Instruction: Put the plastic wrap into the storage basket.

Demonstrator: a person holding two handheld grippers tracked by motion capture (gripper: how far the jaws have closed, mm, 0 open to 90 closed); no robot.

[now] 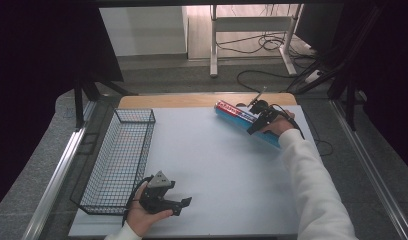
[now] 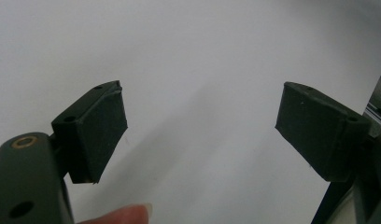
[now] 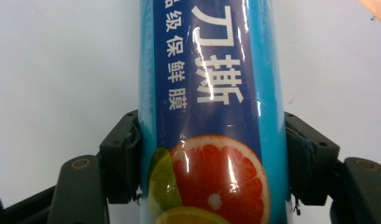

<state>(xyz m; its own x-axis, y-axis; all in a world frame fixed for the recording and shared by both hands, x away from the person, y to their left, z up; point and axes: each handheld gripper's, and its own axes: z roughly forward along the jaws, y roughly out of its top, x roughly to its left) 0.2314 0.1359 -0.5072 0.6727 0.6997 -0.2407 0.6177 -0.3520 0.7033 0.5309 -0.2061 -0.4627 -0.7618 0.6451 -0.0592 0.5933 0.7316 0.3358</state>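
Note:
A long blue cling-film roll (image 1: 238, 116) with a red and white label lies slanted on the white table mat at the far right. In the right gripper view the roll (image 3: 212, 93) bears white Chinese letters and a cut grapefruit picture. My right gripper (image 1: 259, 121) is shut on the roll, both pads pressed to its sides (image 3: 212, 158). My left gripper (image 1: 183, 205) rests low near the table's front edge, beside the basket. Its jaws stand wide apart over bare mat (image 2: 201, 128), with nothing between them.
A black wire basket (image 1: 119, 157), empty, stands along the left side of the white mat (image 1: 217, 175). A wooden table edge (image 1: 192, 100) shows beyond the mat. Metal rails run down both sides. Cables and a desk frame lie on the floor beyond.

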